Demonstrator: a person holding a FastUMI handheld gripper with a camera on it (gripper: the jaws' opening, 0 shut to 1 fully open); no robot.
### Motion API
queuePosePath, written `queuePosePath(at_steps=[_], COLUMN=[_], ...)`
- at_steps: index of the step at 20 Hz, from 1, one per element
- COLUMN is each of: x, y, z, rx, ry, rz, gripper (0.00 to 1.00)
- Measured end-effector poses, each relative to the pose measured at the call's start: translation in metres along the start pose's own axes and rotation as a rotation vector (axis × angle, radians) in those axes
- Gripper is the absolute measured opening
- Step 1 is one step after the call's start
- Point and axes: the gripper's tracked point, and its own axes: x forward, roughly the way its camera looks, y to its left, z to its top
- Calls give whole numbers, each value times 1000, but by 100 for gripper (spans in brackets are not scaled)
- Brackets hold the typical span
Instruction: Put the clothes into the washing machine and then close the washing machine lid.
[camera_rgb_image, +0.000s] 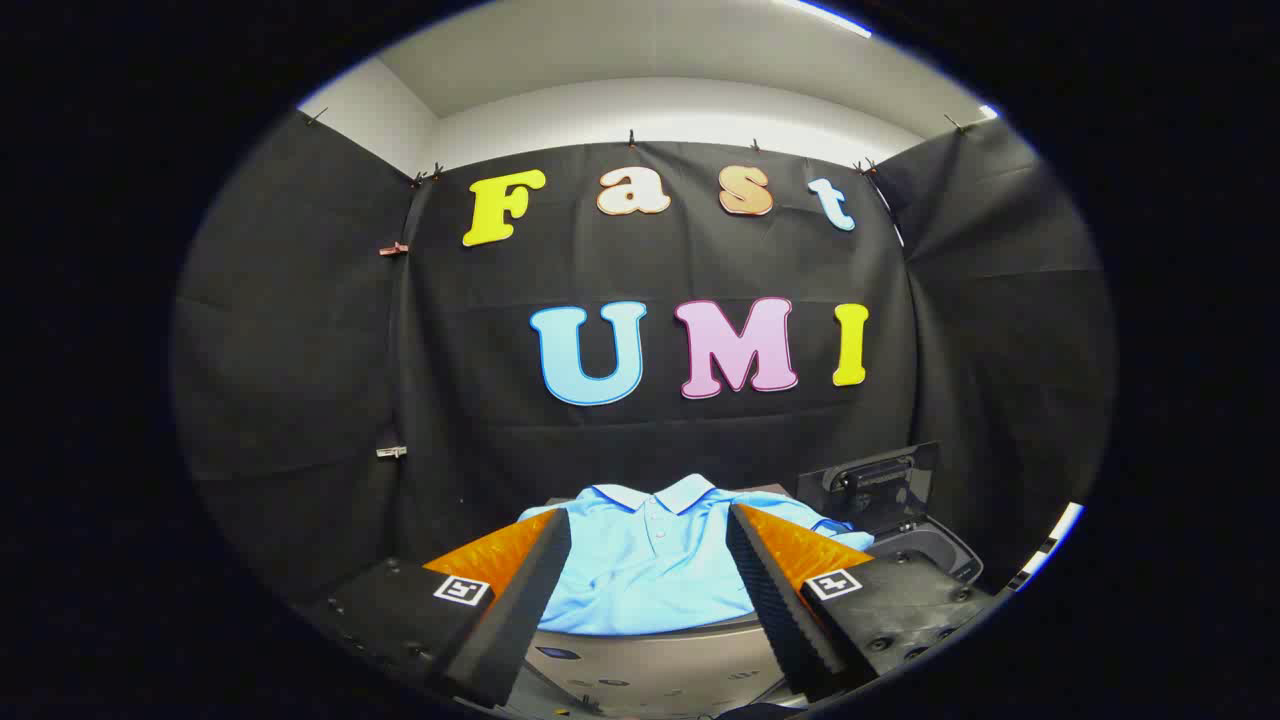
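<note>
A light blue polo shirt lies flat on a table, collar pointing toward the back wall. It sits just ahead of my gripper and shows in the gap between the two fingers. The gripper is open wide and holds nothing. To the right of the shirt, beyond the right finger, stands a small dark washing machine with its lid raised upright at the back.
Black cloth walls close the booth behind and on both sides. The table's near edge runs just under the fingers.
</note>
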Motion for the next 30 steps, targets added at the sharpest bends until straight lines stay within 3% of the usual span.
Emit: queuePosePath(at_steps=[20,30], x=[7,41], y=[-8,-4], z=[-11,-13], rx=[-1,54], ry=[23,42], rz=[-20,-5], gripper=[99,99])
